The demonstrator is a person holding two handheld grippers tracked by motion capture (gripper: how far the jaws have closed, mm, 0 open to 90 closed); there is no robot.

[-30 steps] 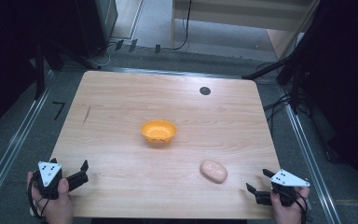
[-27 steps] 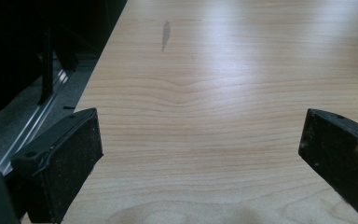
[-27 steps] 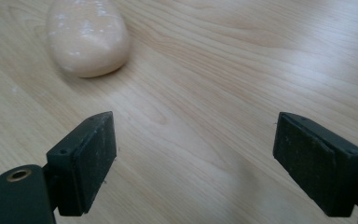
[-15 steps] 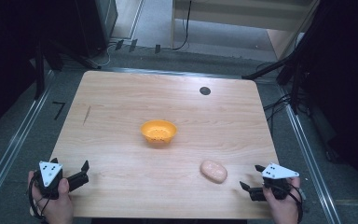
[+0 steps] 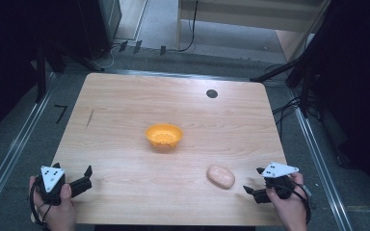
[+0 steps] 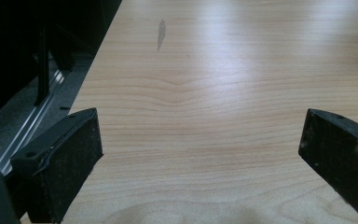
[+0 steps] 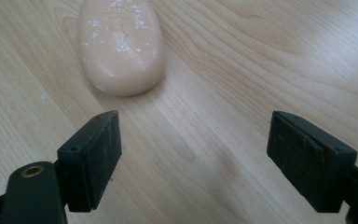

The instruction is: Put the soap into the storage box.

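right gripper (image 5: 254, 188): my jaws are apart, partly narrowed, have just been closing in; nothing between the pads, only bare wood under them
right gripper (image 7: 193, 154) vs soap: pale pink bar (image 7: 120, 44) lies ahead of my left-hand jaw, near it but not touching
soap from above: bar (image 5: 220, 176) sits flat on the table just off my right jaw tips, toward the table middle
left gripper (image 5: 85, 176): jaws wide apart, empty, resting near the table's near corner, well apart from the soap
left gripper view: black pads (image 6: 77, 154) flank bare wood
bowl (image 5: 164, 136): orange, round, upright, ahead of both grippers and between them; I can't make out anything in it
soap form: smooth oval, rounded ends, white flecks on top
table (image 5: 125, 101): light wood grain, rounded corners, small black disc (image 5: 212, 93) at the far side
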